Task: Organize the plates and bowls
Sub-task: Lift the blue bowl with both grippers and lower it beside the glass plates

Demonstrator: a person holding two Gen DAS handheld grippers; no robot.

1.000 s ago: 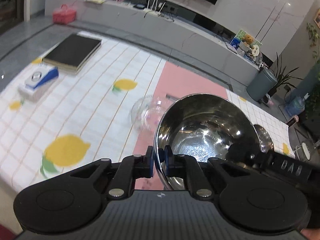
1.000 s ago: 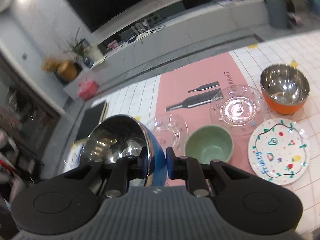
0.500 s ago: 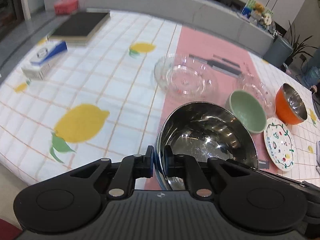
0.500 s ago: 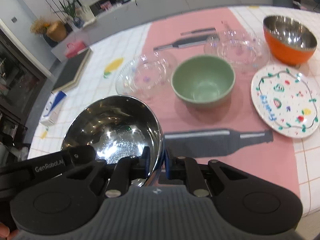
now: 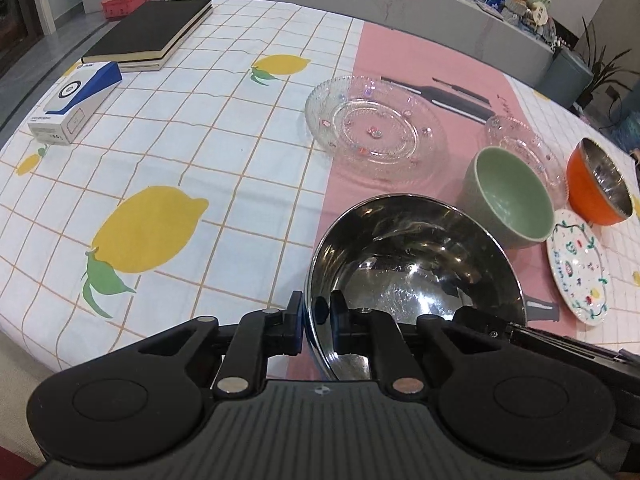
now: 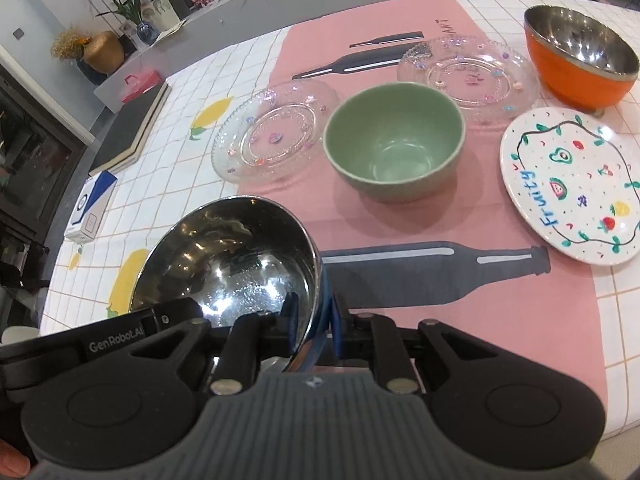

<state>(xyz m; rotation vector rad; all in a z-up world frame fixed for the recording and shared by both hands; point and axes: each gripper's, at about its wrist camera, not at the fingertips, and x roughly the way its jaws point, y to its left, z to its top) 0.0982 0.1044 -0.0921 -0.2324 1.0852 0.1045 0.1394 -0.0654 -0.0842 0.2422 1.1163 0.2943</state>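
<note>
**Both grippers clamp the rim of the steel bowl**

We hold the steel bowl (image 5: pixel 416 276) with two grippers at once. Our left gripper (image 5: pixel 316 322) has its fingers closed narrow on the bowl's near rim, one finger outside the wall and one inside, low in the middle of the left wrist frame. Our right gripper (image 6: pixel 314 320) pinches the opposite side of the same rim, where a blue outer skin shows between the fingers (image 6: pixel 339 320). The bowl sits at the lower centre of both frames, over the edge where the pink strip meets the white checked cloth on the counter (image 5: pixel 180 148); we cannot tell whether its base touches the cloth.

Beyond it, in the right wrist frame, a green bowl (image 6: pixel 394 142) stands at the centre on the pink strip. A clear glass plate (image 6: pixel 276 136) lies just to its left and a second glass plate (image 6: pixel 468 74) to its upper right. An orange bowl (image 6: pixel 580 54) with a steel lining is at the upper right, and a white painted plate (image 6: pixel 572 184) lettered "Fruity" lies at the right edge.

In the left wrist frame, a black book (image 5: pixel 150 34) and a blue-and-white box (image 5: pixel 74 100) lie at the upper left.
</note>
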